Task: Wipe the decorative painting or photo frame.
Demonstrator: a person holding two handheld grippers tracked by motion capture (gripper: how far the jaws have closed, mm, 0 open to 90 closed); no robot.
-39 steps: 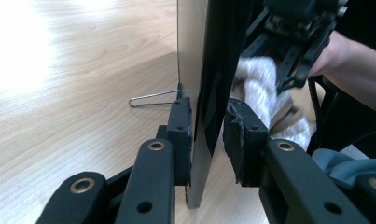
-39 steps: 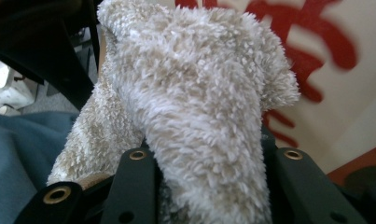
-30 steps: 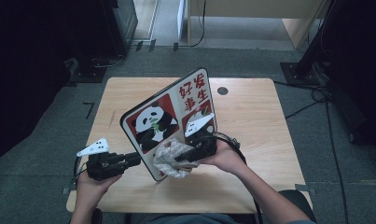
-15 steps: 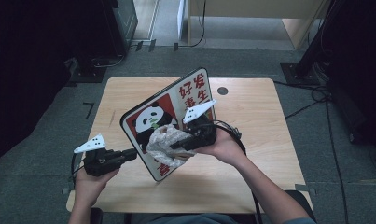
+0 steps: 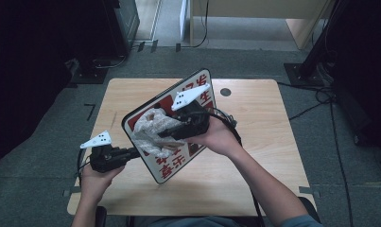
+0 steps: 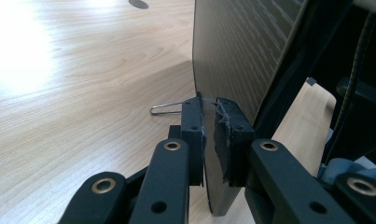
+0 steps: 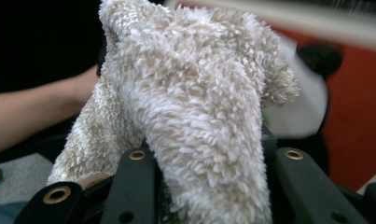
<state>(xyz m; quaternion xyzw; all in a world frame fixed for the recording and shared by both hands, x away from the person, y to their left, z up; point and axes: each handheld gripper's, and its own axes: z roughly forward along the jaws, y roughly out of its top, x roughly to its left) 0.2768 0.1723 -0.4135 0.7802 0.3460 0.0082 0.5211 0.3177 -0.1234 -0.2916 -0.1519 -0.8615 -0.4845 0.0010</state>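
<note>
The board (image 5: 178, 156), printed with a panda on red, stands tilted above the middle of the wooden table (image 5: 254, 175). A fluffy cream cloth (image 5: 152, 130) lies against its printed face. The right gripper (image 5: 171, 134) has its 2 jaws clamped on the cloth. The left gripper (image 5: 140, 152), at the near left, has just closed its jaws on the board's edge.
</note>
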